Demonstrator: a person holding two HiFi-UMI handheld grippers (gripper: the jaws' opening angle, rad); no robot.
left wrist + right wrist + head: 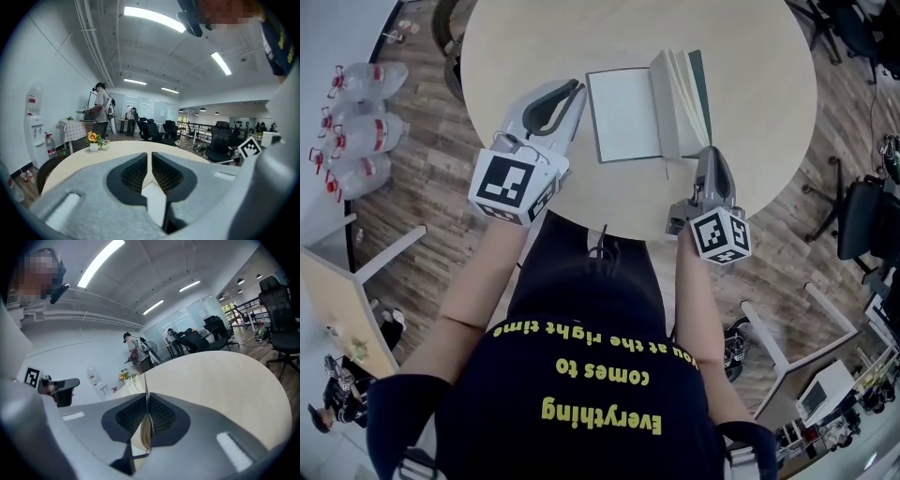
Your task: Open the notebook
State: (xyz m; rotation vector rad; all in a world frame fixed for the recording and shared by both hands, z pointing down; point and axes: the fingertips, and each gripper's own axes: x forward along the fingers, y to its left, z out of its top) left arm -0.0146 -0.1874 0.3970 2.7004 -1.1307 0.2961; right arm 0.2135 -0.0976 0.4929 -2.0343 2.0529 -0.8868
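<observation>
Pinching a raised sheaf of cream pages of the open green-covered paper notebook (628, 117) between right gripper (710, 155) fingers, at its 5 o'clock corner, mid round pale wooden tabletop (750, 84). Holding left gripper (572, 91) just beside its 9 o'clock edge, fingers closed, empty.

- Holds the left tool (574, 90) at upper centre-left, pointing up-right, jaws drawn together.
- Pinches a page (146, 432) in the right tool (710, 155), right of centre.
- Extends left forearm (483, 281) and right forearm (694, 300) upward from the lower frame.
</observation>
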